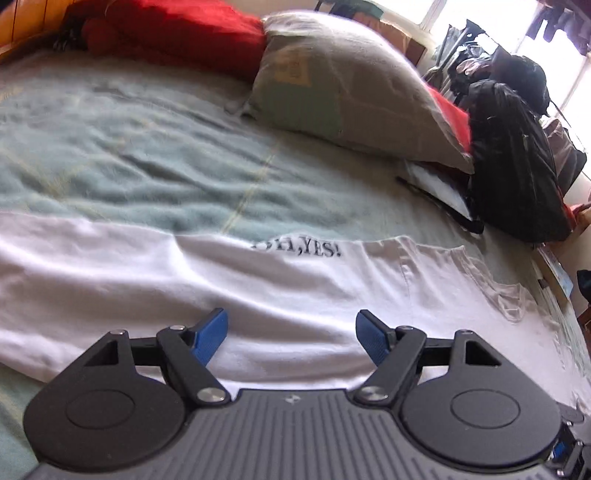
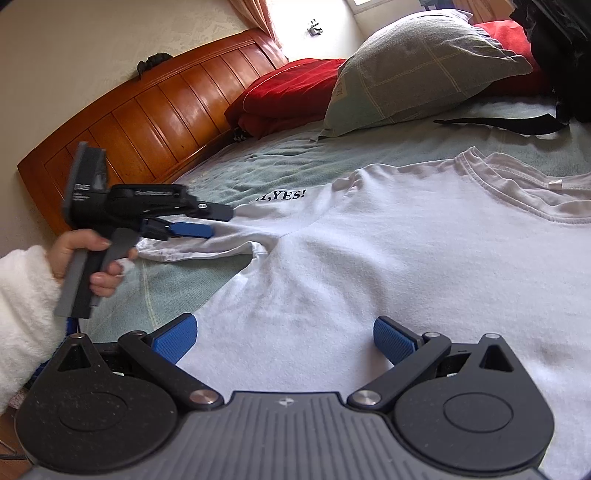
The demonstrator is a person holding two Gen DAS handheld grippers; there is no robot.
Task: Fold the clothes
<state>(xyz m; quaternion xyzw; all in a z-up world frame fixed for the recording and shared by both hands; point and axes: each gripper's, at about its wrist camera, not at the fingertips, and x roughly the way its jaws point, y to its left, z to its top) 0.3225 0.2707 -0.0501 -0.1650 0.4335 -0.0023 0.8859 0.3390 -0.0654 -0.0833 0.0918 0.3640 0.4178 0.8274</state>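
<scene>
1. While your right gripper [image 2: 284, 341] hovers low over the shirt's body with its blue pads spread wide and nothing between them, the white T-shirt [image 2: 388, 266] lies flat on the bed [image 2: 207, 173], on a pale green blanket.
2. Its long axis runs from the collar [image 2: 517, 184] at the far right of the right wrist view down toward the camera; the collar points toward the black bag [image 1: 517, 158] at the bed's edge.
3. One sleeve [image 2: 207, 245] sticks out sideways toward the wooden headboard [image 2: 155, 122], and part of the shirt is folded over so that black lettering [image 1: 301, 251] shows at the fold line.
4. Only ",YES!" reads clearly; the letters before it are cut off by the fold.
5. Your left gripper [image 1: 291, 336] is also spread, its pads clear of the cloth and holding nothing; in the right wrist view it hangs above the sleeve, held in your left hand [image 2: 92, 258].
6. The shirt's hem is hidden behind the gripper bodies in both views.
7. The left wrist view is blurred, so the grey pillow [image 1: 343, 85] and red bedding [image 1: 177, 33] beyond show little detail.
</scene>
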